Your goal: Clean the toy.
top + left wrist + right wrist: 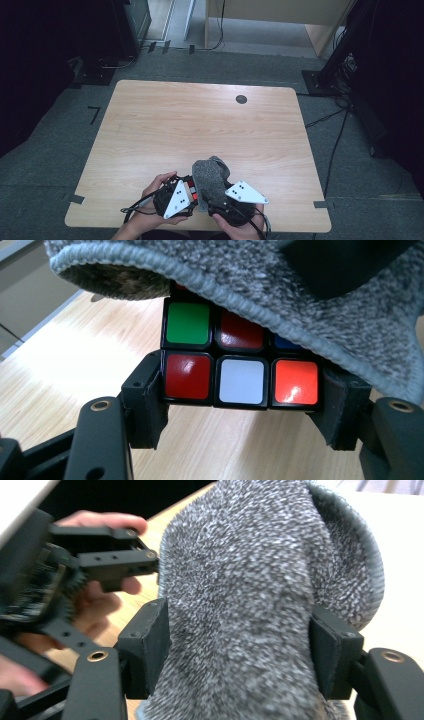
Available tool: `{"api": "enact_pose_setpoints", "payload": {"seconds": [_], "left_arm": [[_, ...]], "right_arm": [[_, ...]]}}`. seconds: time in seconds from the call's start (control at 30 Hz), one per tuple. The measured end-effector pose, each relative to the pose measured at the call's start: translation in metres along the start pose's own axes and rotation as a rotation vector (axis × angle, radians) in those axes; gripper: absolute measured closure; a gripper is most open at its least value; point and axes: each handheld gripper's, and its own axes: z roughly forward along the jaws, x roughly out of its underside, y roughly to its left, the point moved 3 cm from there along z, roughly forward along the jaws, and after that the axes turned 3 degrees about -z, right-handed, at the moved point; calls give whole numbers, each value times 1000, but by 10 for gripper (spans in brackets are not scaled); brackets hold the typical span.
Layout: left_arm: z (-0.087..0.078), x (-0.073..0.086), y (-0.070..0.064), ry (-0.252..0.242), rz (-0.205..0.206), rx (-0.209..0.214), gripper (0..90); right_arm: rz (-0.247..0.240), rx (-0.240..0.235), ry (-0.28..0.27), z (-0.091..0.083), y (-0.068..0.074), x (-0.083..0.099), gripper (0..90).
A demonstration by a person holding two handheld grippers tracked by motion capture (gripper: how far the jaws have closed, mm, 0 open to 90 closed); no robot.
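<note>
A puzzle cube [240, 360] with red, white, orange and green stickers sits clamped between the jaws of my left gripper [242, 395]; in the high view the cube [188, 190] shows beside that gripper [192, 196] near the table's front edge. A grey knitted beanie [240, 610] is squeezed between the jaws of my right gripper [240, 650]. The beanie [310, 300] drapes over the top of the cube, with its rim across the cube's upper rows. From above, the beanie [210, 177] stands between both grippers, and my right gripper [215, 205] is under its near side.
The wooden table [200, 125] has a dark round grommet [241, 99] at its far right. The person's hands [157, 187] hold both grippers at the front edge. Grey carpet, cables and dark stands surround the table.
</note>
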Motion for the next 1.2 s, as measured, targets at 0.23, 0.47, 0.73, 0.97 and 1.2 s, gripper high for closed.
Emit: {"api": "enact_pose_setpoints", "payload": {"seconds": [0.23,0.47,0.73,0.97,1.2], "left_arm": [[-1,0,3,-3,-11,-19,338],[3,-1,-4,17,21,-37,338],[6,-4,-13,25,51,-61,339],[2,-6,-16,-12,90,-64,339],[-2,-5,-13,-29,93,-65,338]], "right_arm": [[82,-6,-64,-10,-7,-1,625],[-62,43,-74,-12,17,-4,697],[-279,189,-29,0,40,2,473],[-164,232,0,4,24,5,316],[139,-6,-15,-4,-9,3,557]]}}
